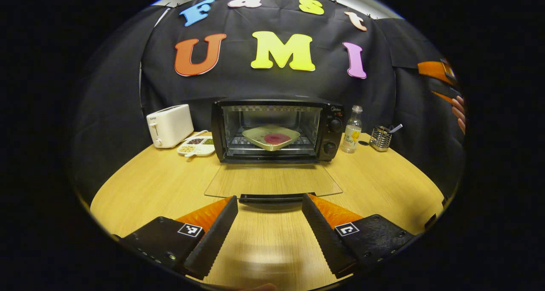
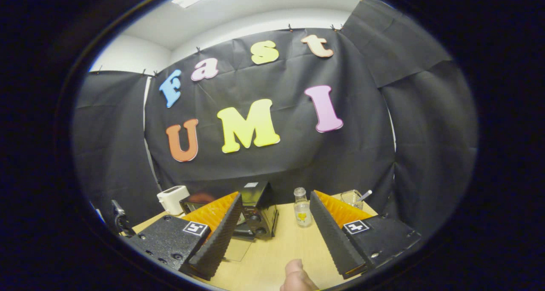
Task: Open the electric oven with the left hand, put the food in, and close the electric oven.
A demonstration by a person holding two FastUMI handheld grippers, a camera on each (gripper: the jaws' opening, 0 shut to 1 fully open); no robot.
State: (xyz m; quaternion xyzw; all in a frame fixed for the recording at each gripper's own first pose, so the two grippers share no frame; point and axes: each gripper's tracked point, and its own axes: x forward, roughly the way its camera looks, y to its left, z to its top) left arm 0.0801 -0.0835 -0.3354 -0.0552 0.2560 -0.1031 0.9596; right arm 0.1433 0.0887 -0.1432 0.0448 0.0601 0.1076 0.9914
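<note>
The black electric oven [image 1: 276, 129] stands at the back of the wooden table with its glass door [image 1: 272, 180] folded down flat. Inside on the rack rests a pale tray [image 1: 271, 136] holding a dark red piece of food [image 1: 276, 138]. My left gripper [image 1: 270, 202] is open, low over the table, its fingertips on either side of the door's handle [image 1: 272, 198] without pressing on it. My right gripper [image 2: 276, 199] is open and held higher, off to the right, with the oven [image 2: 257, 210] seen beyond its left finger. The other gripper [image 1: 443, 76], held by a hand, appears at the far right edge.
A white toaster [image 1: 169, 125] and a divided dish of grains [image 1: 196, 146] sit left of the oven. A small bottle [image 1: 352, 130] and a wire holder [image 1: 380, 138] stand to its right. A thumb [image 2: 296, 276] shows at the bottom of the right gripper view.
</note>
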